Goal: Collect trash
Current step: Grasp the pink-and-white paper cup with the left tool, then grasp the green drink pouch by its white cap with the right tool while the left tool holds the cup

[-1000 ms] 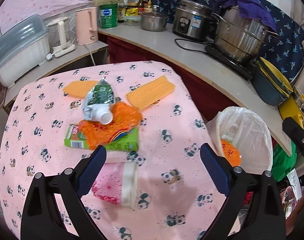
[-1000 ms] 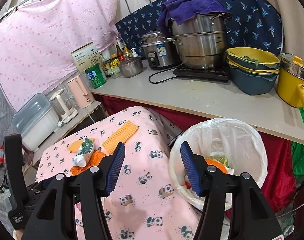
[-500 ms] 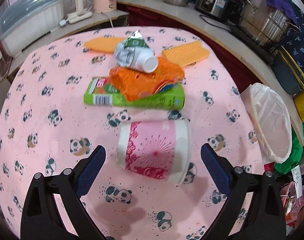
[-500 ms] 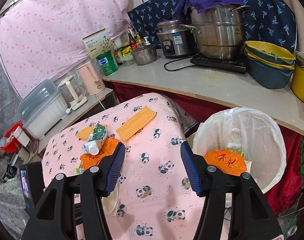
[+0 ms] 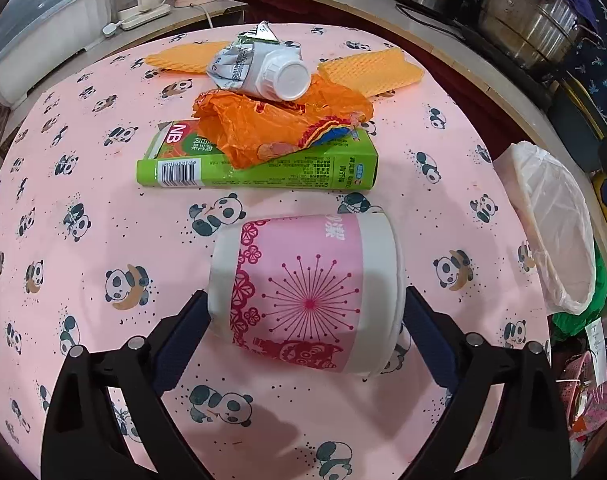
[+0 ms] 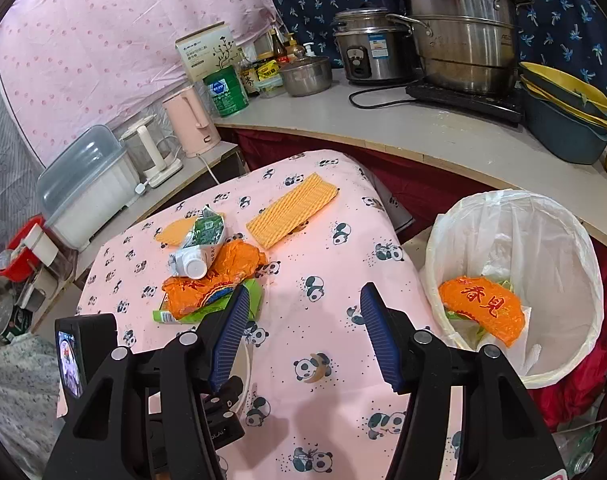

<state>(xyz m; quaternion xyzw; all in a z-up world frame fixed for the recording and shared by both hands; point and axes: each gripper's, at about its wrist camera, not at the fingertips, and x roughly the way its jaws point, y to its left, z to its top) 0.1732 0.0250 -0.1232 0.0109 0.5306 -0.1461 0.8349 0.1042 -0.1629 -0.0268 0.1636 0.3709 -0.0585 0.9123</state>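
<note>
A pink and white paper cup (image 5: pixel 307 292) lies on its side on the panda tablecloth (image 5: pixel 83 208). My left gripper (image 5: pixel 303 320) is open with a finger on each side of the cup, close to it. Behind the cup lie a green carton (image 5: pixel 263 168), an orange wrapper (image 5: pixel 271 124) and a crushed white pouch with a cap (image 5: pixel 263 68). My right gripper (image 6: pixel 303 332) is open and empty above the table's right side. The lined trash bin (image 6: pixel 515 280) stands to its right with an orange wrapper (image 6: pixel 481 306) inside.
Two orange waffle cloths (image 5: pixel 371 72) lie at the far side of the table. A counter (image 6: pixel 423 128) behind holds steel pots, a rice cooker, bowls and a pink kettle (image 6: pixel 187 120). The bin (image 5: pixel 555 224) stands off the table's right edge.
My left gripper has moved forward and down until its open fingers flank the cup. My right gripper has drawn back from the bin toward the table.
</note>
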